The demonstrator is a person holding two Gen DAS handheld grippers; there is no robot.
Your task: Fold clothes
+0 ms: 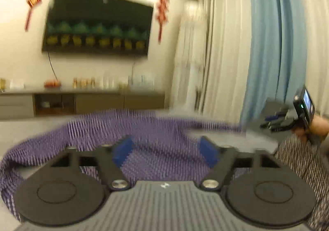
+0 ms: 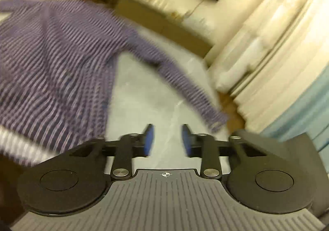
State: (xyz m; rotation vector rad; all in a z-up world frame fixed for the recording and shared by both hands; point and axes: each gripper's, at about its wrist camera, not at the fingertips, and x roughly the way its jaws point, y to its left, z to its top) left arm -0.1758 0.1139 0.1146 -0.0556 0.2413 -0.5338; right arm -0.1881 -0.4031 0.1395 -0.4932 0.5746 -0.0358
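Our left gripper [image 1: 166,151] stood spread wide above the purple striped sweater [image 1: 156,128], pinching nothing. Our right gripper [image 2: 167,140] was partly spread and empty, right of the sweater, which lay on the grey table [image 2: 144,95].

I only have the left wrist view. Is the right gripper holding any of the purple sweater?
Observer: No. The right gripper has nothing between its blue pads, only bare grey table behind them.
Operator: Sweater spread out or bunched?
Observer: Body of the purple sweater lies to the right gripper's left, one sleeve stretched out toward the curtains.
Operator: Sleeve end on the table?
Observer: The cuff reaches the table's edge; blur hides whether it hangs over.
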